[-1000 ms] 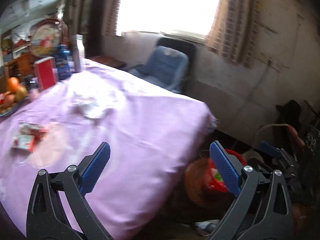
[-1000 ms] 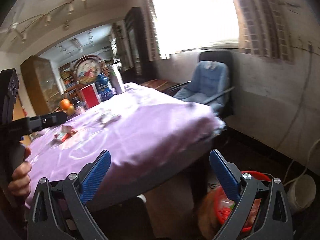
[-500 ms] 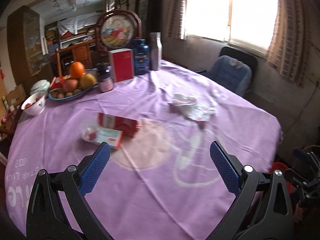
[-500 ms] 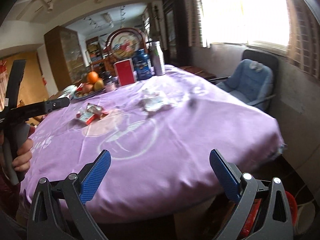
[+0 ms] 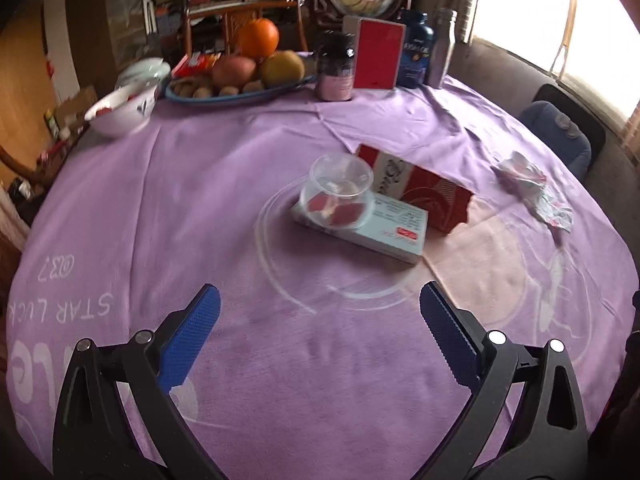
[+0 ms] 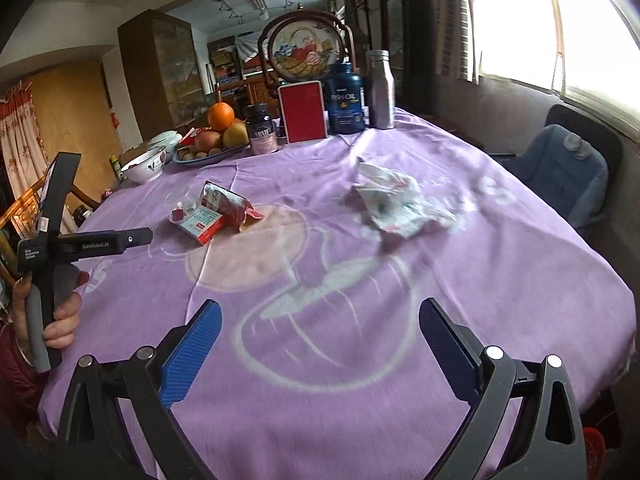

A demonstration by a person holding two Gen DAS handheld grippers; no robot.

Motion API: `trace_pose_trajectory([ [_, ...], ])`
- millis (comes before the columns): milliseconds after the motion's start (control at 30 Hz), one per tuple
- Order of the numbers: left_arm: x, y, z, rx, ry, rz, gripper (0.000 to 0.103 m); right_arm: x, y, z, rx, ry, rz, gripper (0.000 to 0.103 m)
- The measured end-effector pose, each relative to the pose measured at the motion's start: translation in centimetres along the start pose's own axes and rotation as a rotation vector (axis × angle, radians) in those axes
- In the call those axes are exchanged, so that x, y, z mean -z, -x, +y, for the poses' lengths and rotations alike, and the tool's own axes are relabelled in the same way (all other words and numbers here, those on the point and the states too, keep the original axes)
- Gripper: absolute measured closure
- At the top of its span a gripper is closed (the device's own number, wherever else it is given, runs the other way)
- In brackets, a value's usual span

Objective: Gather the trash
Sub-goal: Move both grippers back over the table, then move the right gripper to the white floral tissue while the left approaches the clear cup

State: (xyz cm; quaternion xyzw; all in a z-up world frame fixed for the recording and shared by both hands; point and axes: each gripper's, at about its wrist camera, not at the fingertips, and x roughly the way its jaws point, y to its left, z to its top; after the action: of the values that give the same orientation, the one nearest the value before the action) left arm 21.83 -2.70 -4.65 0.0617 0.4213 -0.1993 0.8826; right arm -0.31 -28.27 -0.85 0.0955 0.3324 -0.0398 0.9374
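Both tools are held above a bench (image 5: 160, 208) covered with a purple cloth, and nothing is gripped by either. The left tool (image 5: 318, 344) is spread wide, its blue pads apart over bare cloth; the right tool (image 6: 318, 346) is spread likewise. The trash is seen lying near the middle of the bench: a clear cup (image 5: 338, 192) tipped on a pale box (image 5: 384, 232), with a torn red carton (image 5: 424, 192) just behind and touching the box. A crumpled wrapper (image 5: 528, 184) is seen well apart from these, toward the window side. In the right wrist view the wrapper (image 6: 396, 200) lies ahead of the right tool, and the cup, box and carton lie to its left. At the far edge a fruit plate (image 5: 240, 92), a white bowl (image 5: 120, 110), a red box (image 5: 378, 56) and bottles (image 5: 418, 54) are stood. A hand (image 6: 60, 312) is seen around the left tool's handle.
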Motion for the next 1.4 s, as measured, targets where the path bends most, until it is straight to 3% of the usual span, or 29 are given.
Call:
trace_pose_trajectory([
  [367,0.1,-1.3,1.0,-0.041,0.047,0.03,0.007,-5.0,-7.6,0.0,0.01,-0.006,0.047,0.006],
  [600,0.6,-3.4,1.7,-0.011,0.088,0.127,0.007,-6.0,-9.6,-2.0,0.036,-0.042,0.066,0.006],
  [800,0.6,-3.5,1.5,-0.031,0.079,0.125,0.007,-7.7,-11.9,-3.4,0.077,-0.032,0.081,0.006],
  [1000,0.9,-4.1,0.4,-0.104,0.007,0.138,0.006,-9.0,-13.7,-5.4,0.07,-0.09,0.065,0.006],
  [1167,0.9,-4.1,0.6,-0.109,0.01,0.134,0.006,-9.3,-15.3,-6.7,0.105,-0.113,0.087,0.005],
  [1400,0.9,-4.2,0.6,-0.119,0.017,0.121,0.005,-9.1,-16.9,-7.9,0.076,-0.176,0.138,0.005],
])
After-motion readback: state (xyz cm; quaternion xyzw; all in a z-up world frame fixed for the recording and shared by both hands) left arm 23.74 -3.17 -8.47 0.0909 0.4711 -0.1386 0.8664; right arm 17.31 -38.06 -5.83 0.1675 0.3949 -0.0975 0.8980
